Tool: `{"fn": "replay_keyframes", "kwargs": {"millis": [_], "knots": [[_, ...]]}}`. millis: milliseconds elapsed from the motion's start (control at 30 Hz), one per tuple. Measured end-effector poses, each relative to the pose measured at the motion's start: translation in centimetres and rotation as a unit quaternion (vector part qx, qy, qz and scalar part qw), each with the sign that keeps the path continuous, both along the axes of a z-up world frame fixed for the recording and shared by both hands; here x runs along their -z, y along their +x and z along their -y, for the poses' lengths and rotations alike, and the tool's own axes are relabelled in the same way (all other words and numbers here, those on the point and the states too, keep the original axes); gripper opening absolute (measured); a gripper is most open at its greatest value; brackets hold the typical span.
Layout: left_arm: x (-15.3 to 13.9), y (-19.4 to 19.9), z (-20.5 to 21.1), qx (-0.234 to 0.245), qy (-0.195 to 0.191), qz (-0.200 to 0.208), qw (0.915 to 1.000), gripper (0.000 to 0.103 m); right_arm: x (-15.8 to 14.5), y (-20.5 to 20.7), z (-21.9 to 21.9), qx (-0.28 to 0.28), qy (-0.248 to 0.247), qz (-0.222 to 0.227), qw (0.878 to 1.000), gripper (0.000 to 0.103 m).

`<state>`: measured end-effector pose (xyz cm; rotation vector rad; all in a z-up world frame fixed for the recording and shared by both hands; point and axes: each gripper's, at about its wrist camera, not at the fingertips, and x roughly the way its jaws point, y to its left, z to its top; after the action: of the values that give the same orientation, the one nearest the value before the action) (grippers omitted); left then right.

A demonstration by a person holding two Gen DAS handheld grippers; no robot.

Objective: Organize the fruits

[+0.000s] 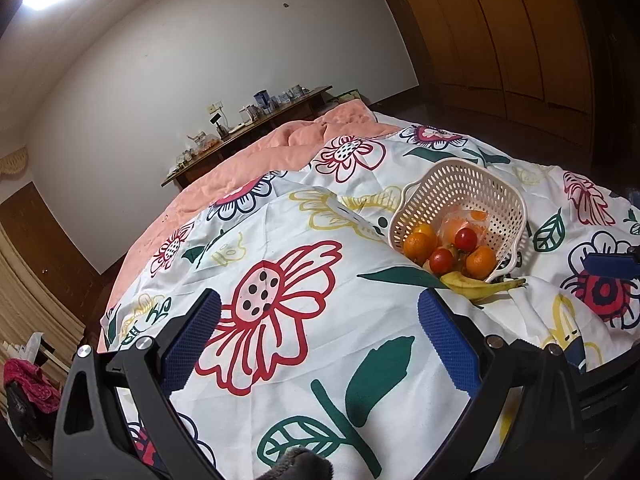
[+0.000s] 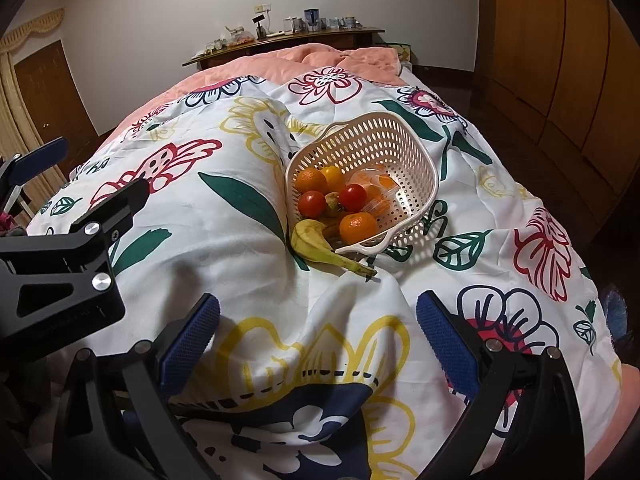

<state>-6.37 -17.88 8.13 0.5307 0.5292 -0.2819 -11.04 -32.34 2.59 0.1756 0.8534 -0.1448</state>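
Note:
A cream perforated basket [image 1: 472, 184] [image 2: 384, 140] lies tipped toward me on the floral bed cover. Oranges [image 1: 418, 246] [image 2: 357, 227], two red tomatoes [image 1: 466, 239] [image 2: 353, 196] and a clear bag of orange pieces [image 2: 376, 184] sit in it. A yellow banana [image 1: 480, 285] [image 2: 320, 250] lies half out over its lower rim. My left gripper [image 1: 320, 312] is open and empty, left of and nearer than the basket. My right gripper [image 2: 318, 320] is open and empty, just in front of the banana. The left gripper also shows at the left of the right wrist view [image 2: 60, 216].
The floral cover [image 1: 280, 280] [image 2: 208, 208] is wrinkled over a pink blanket [image 1: 256, 160] [image 2: 312, 56]. A wooden table with jars and cups [image 1: 248, 128] [image 2: 288, 32] stands behind the bed. Wooden wardrobes [image 1: 520, 40] [image 2: 560, 60] line the right.

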Motion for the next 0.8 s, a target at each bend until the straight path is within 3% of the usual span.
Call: {"fn": "replay_keyframes", "kwargs": {"millis": [800], "knots": [[0.31, 0.10, 0.17, 0.001, 0.003, -0.002, 1.0000, 0.100, 0.19, 0.11, -0.01, -0.002, 0.001, -0.003, 1.000, 0.098]]}}
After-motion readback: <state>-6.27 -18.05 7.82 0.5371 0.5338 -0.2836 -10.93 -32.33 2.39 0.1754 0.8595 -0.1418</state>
